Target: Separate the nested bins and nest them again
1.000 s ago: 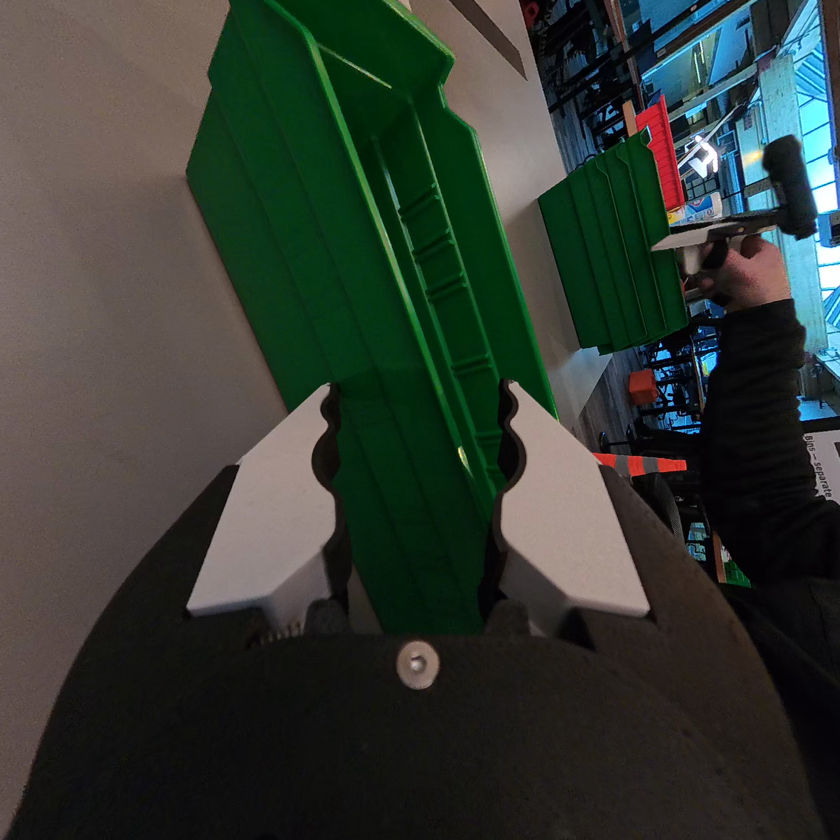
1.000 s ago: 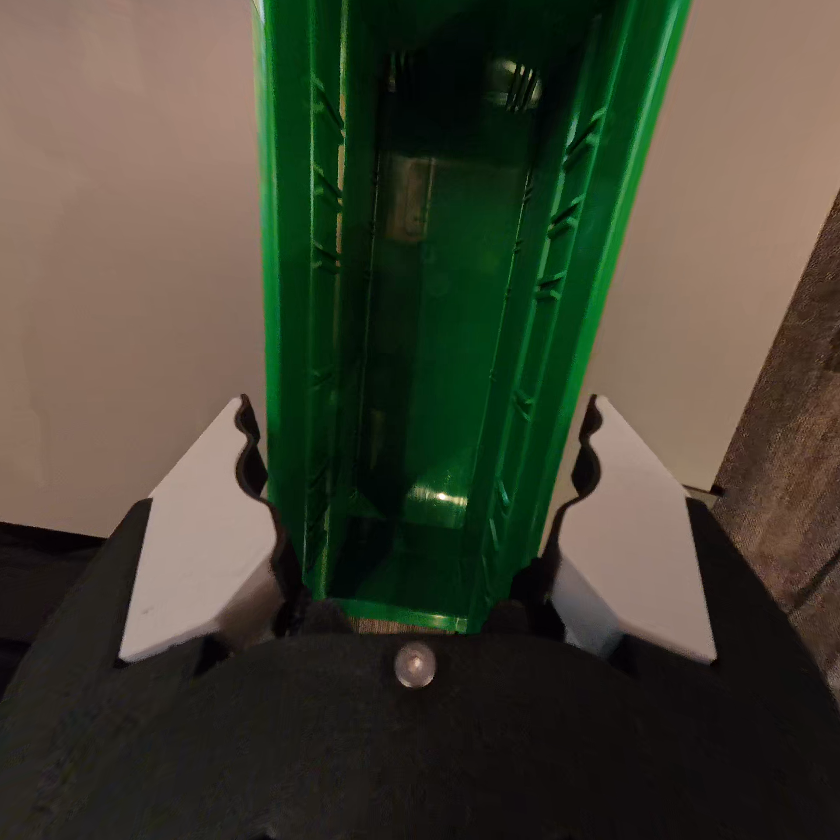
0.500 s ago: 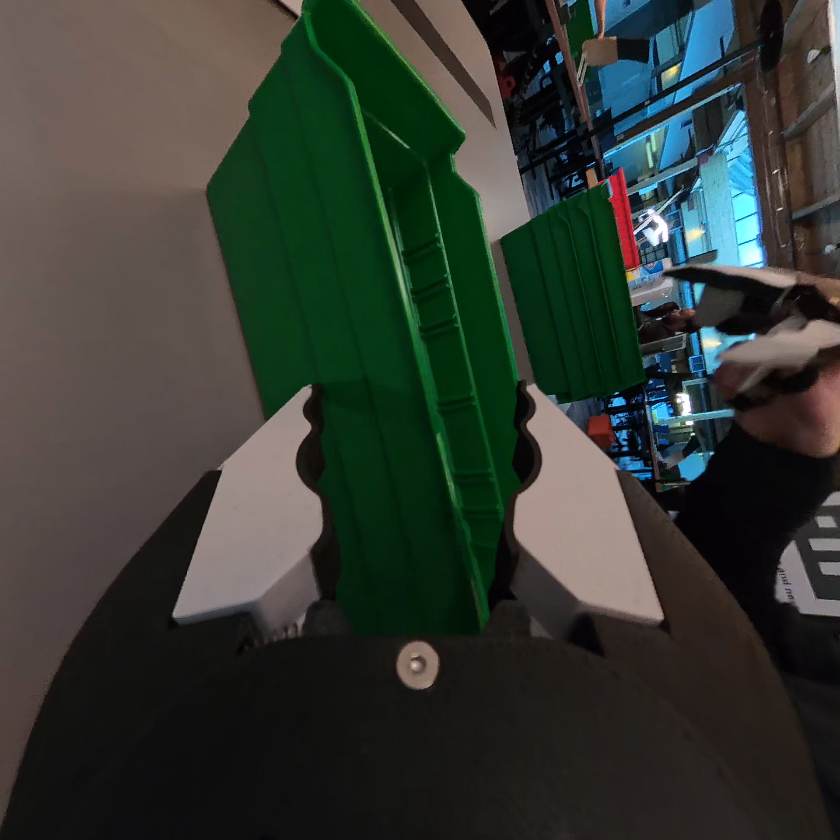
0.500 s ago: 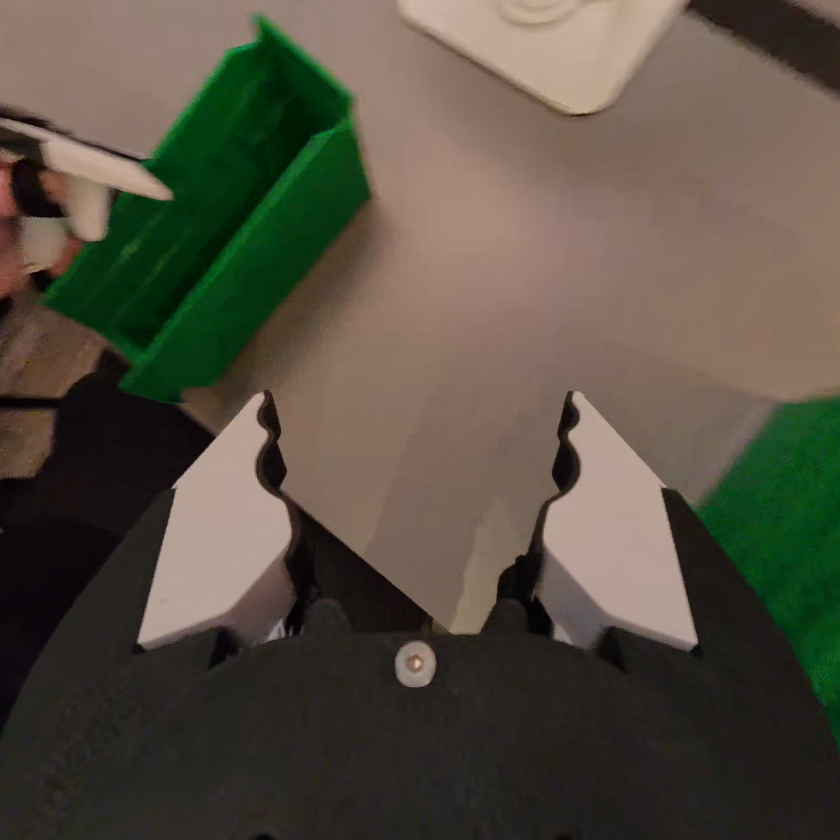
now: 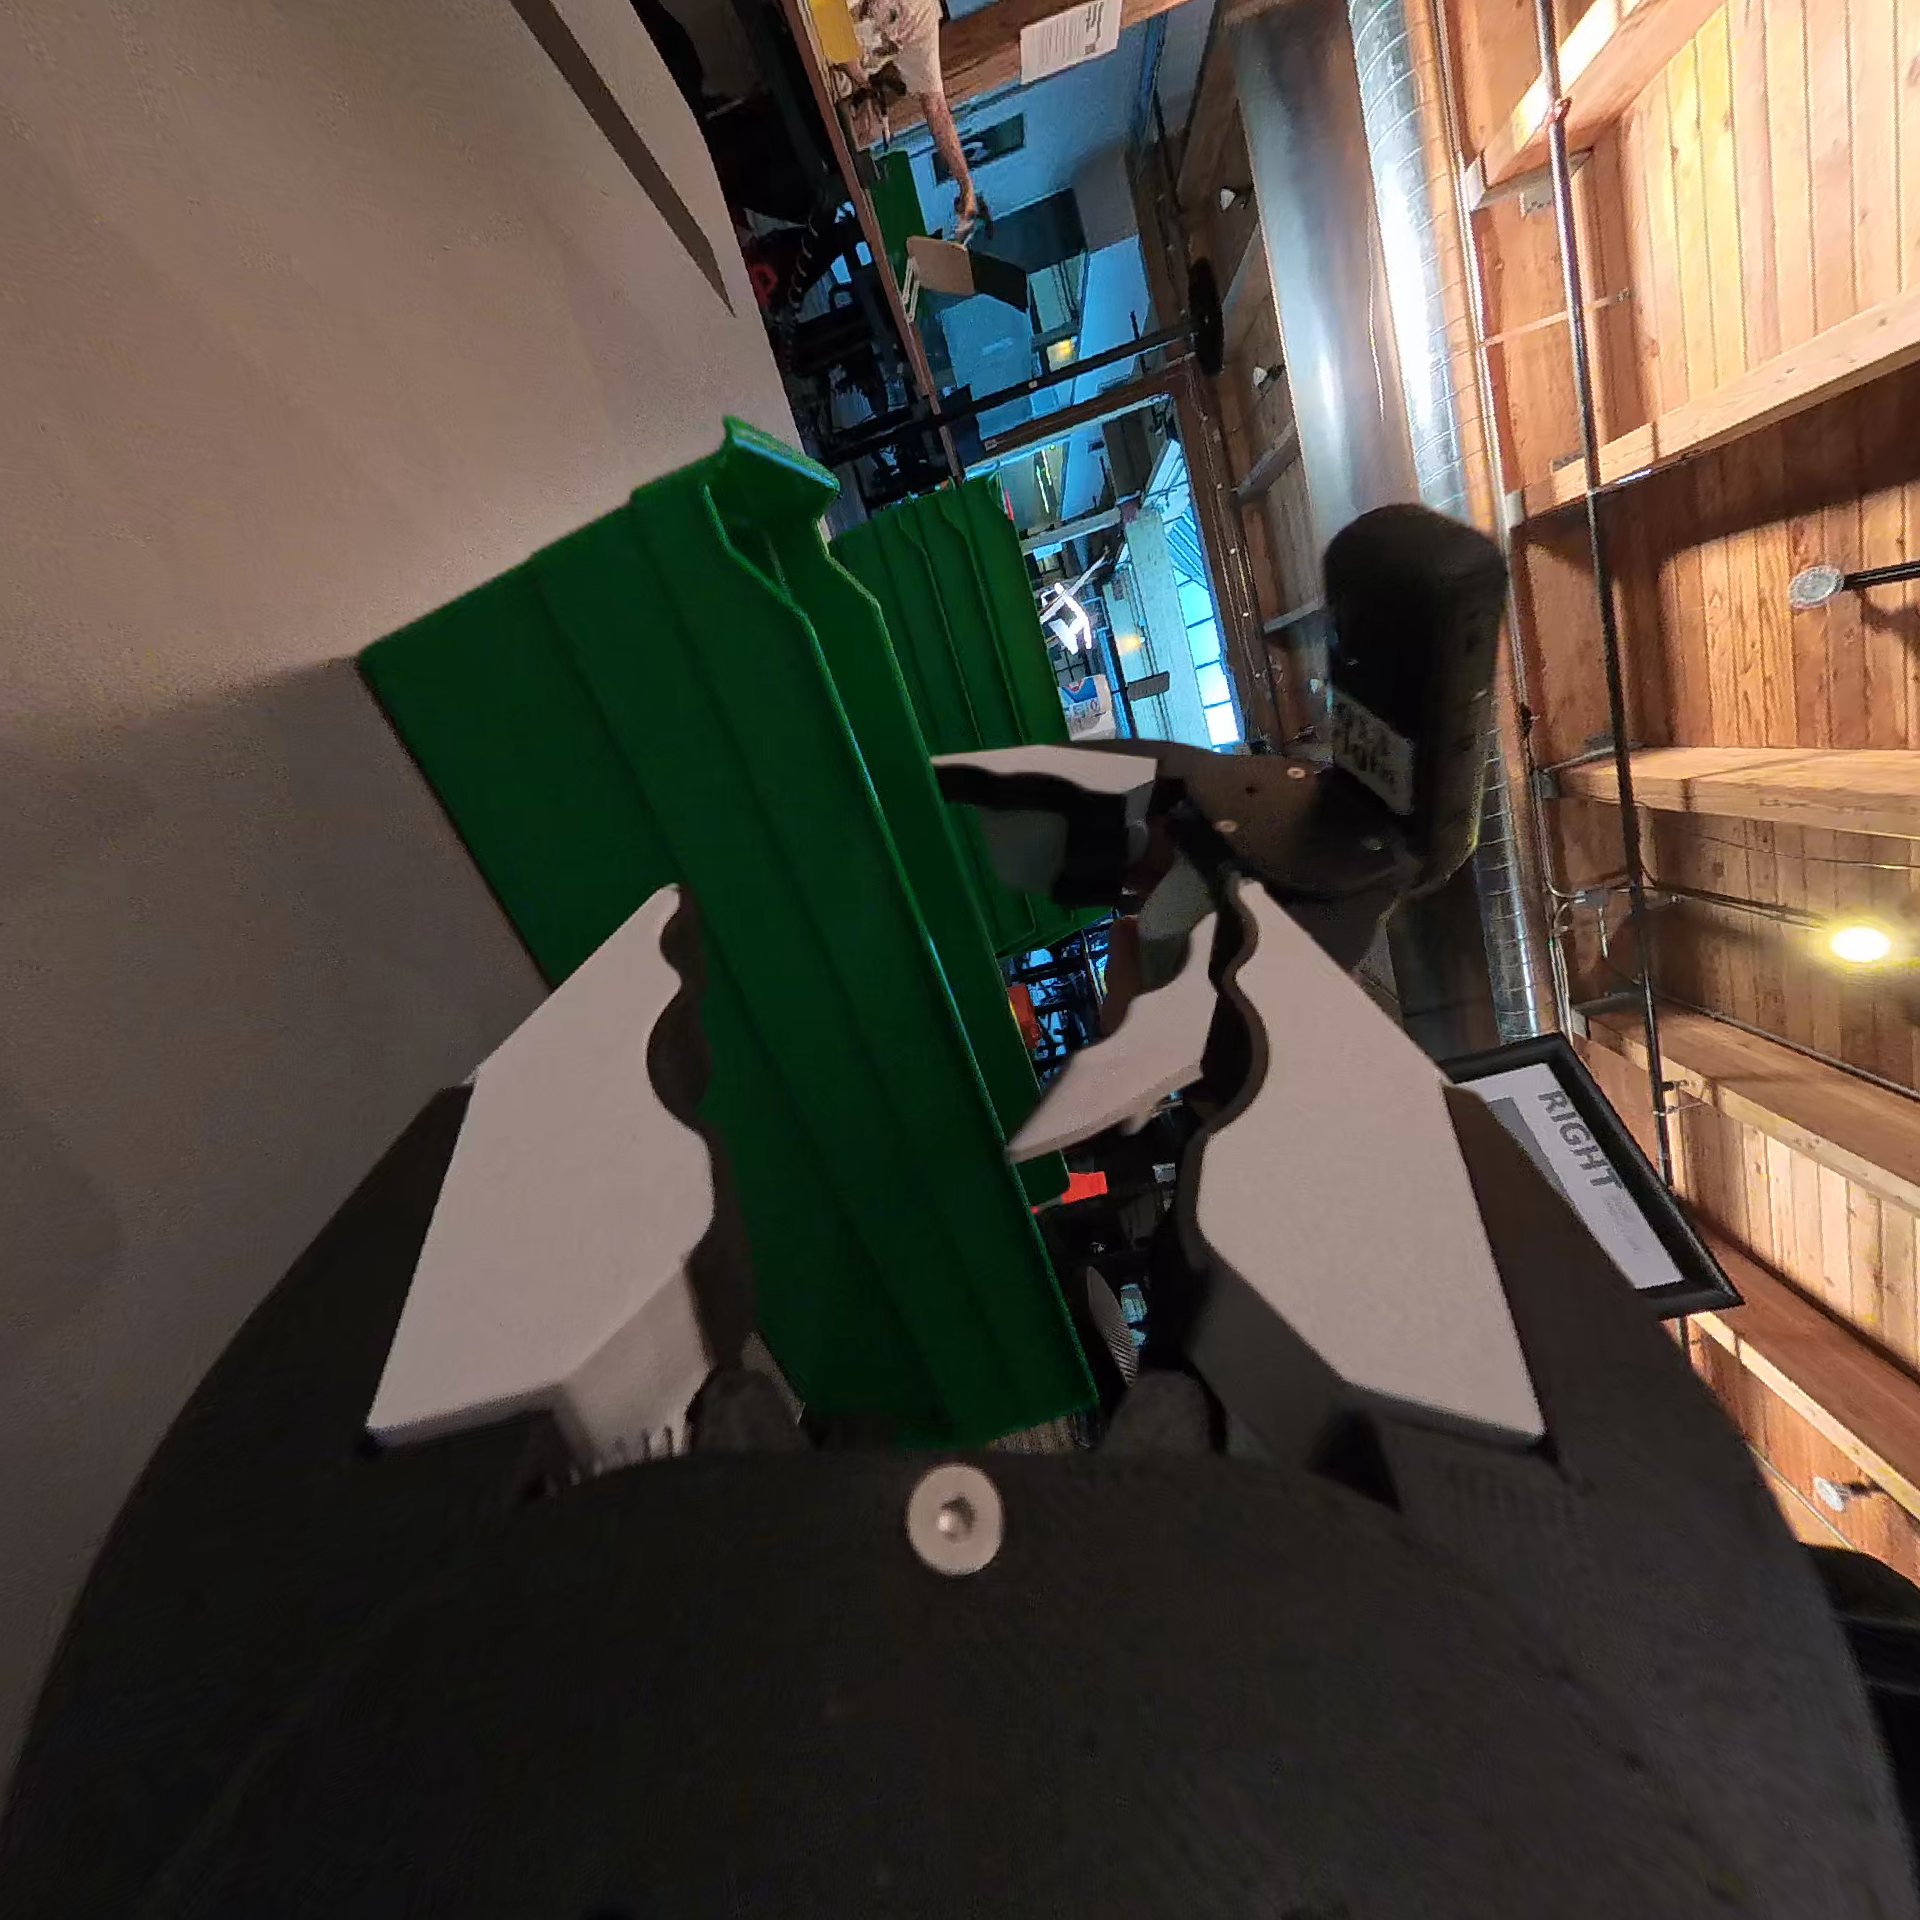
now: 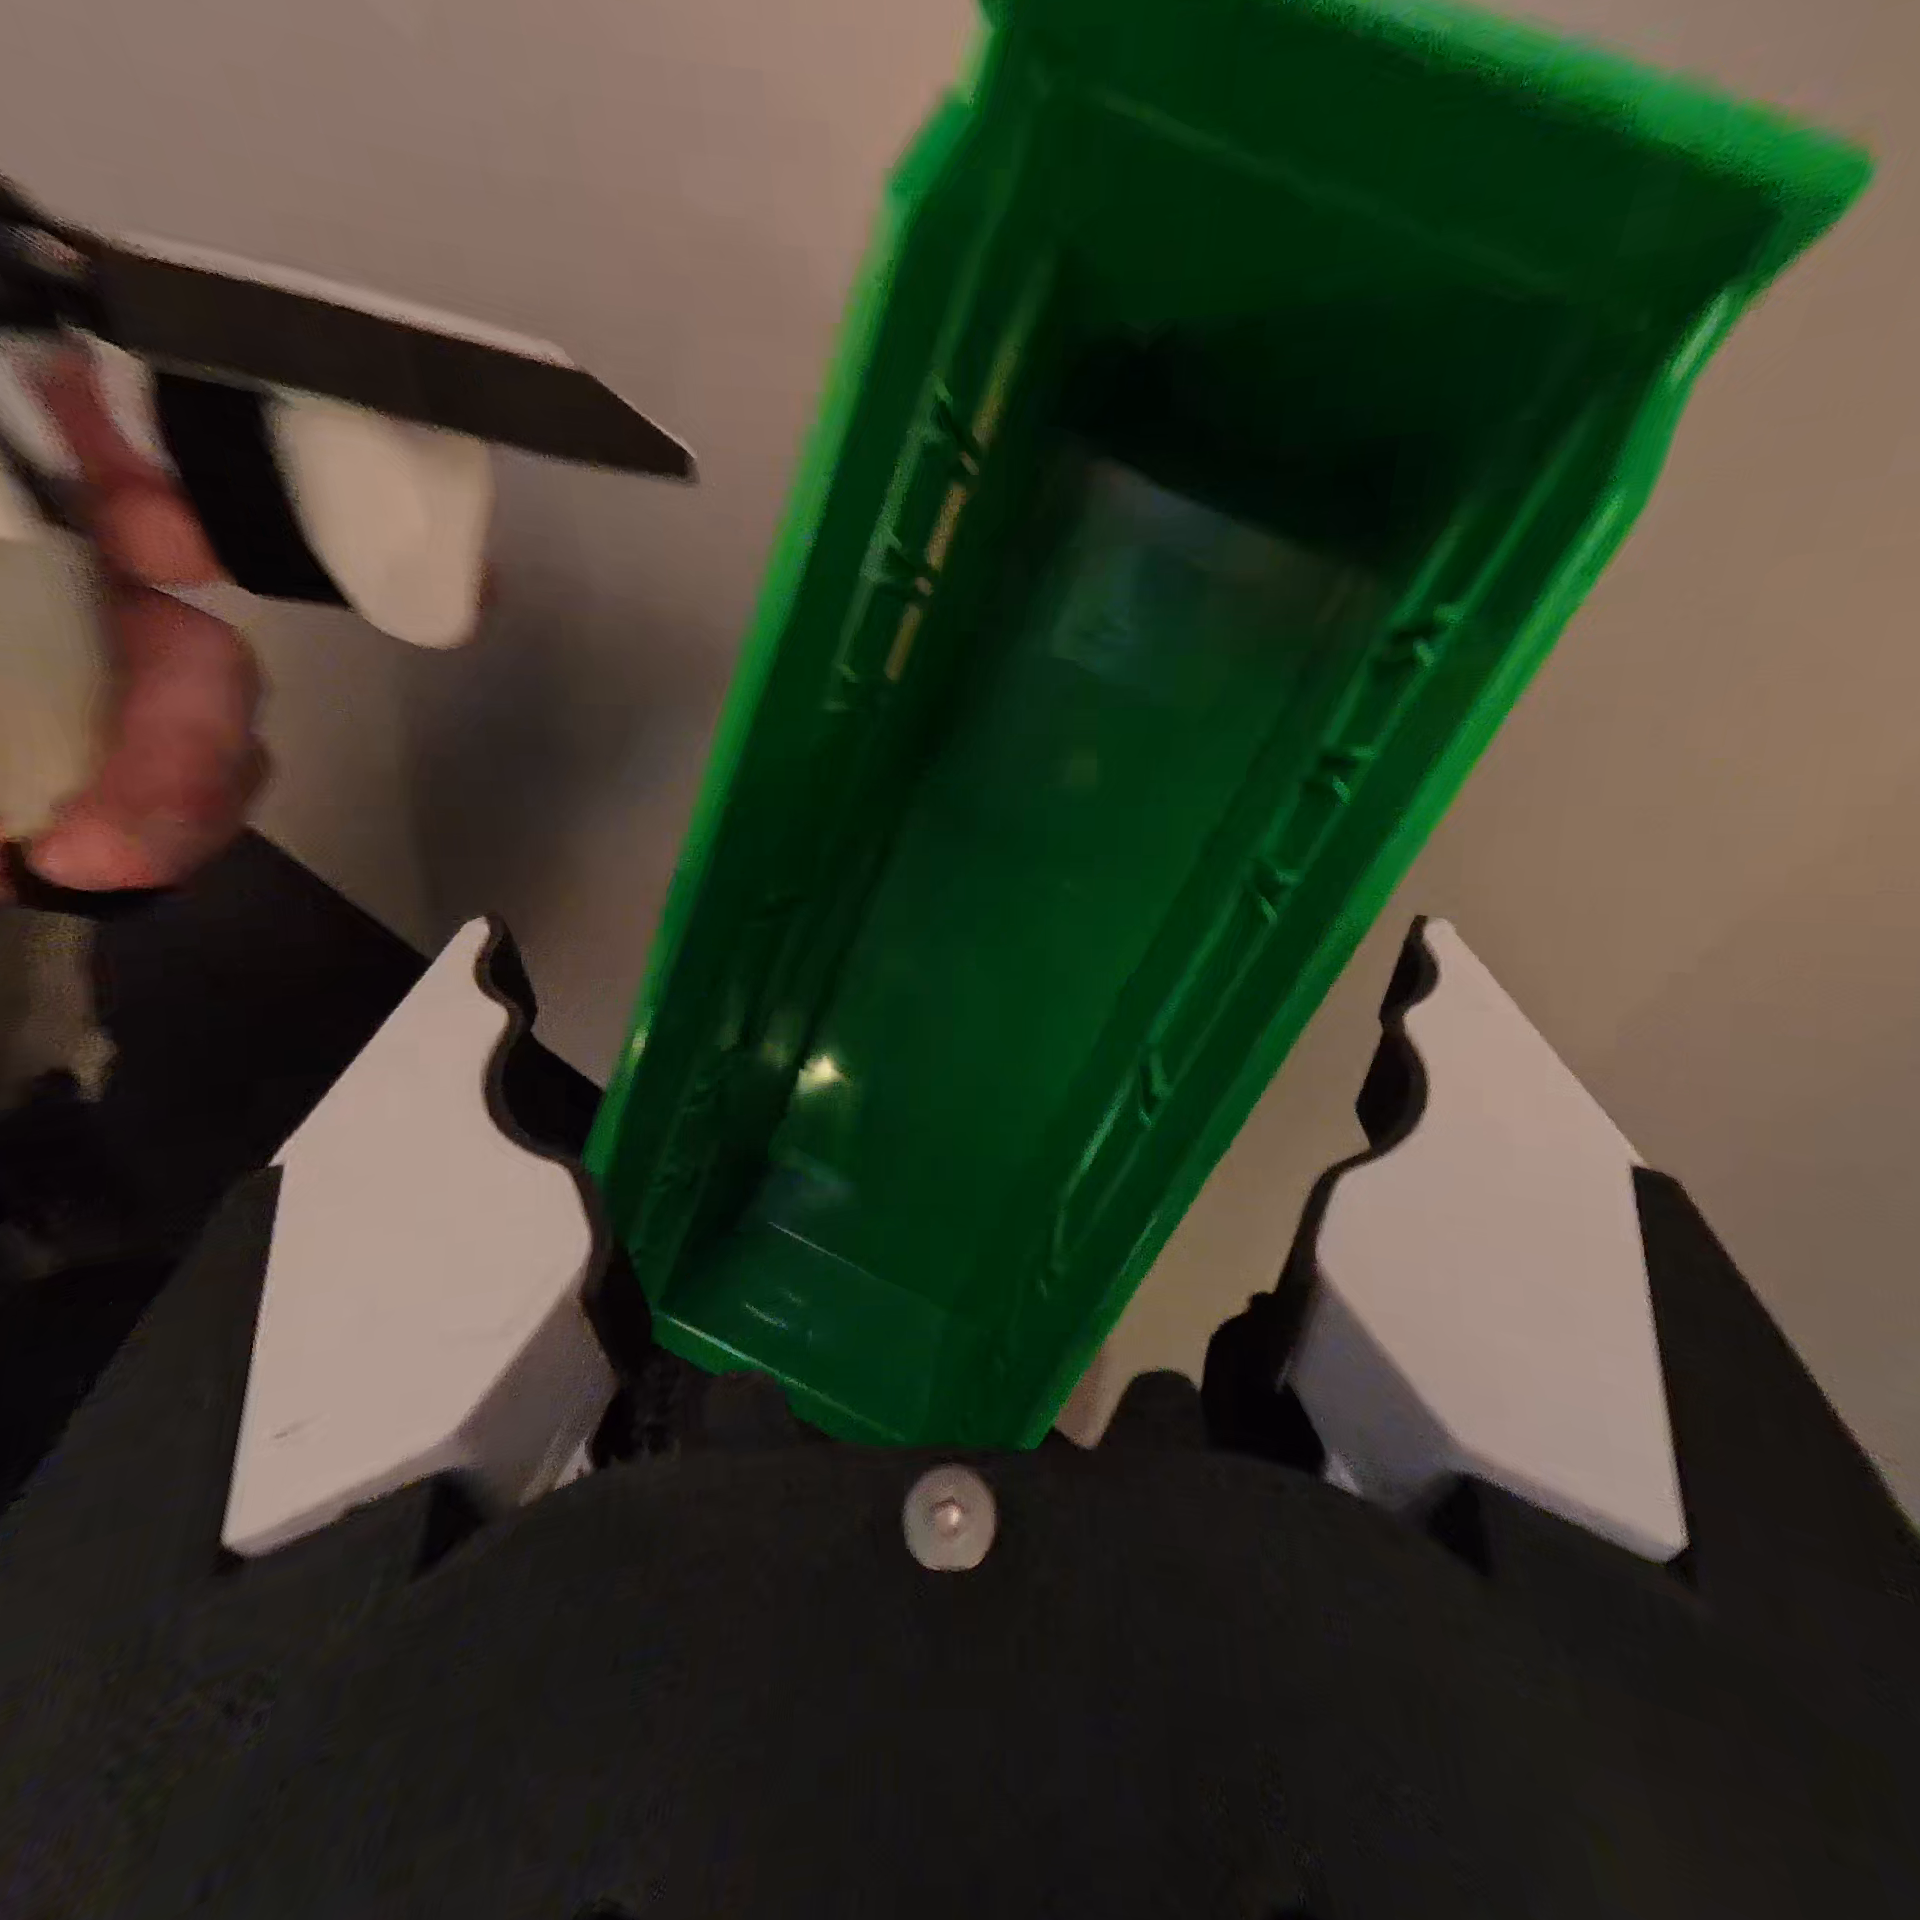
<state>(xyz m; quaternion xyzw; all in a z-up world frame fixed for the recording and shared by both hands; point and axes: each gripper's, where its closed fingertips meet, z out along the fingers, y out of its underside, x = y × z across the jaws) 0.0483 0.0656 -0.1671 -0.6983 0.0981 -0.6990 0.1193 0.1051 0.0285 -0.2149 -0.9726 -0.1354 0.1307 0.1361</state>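
Apart now, both green bins: left claw (image 5: 951,1049) and right claw (image 6: 956,1049) gape around one bin (image 6: 1143,727), nesting undone

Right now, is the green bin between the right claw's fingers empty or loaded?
Empty. The right wrist view looks into the green bin: bare floor, ribbed walls, nothing inside.

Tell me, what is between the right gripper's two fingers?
A green bin, open side toward the camera, lies between the fingers of the right gripper, as the right wrist view shows.
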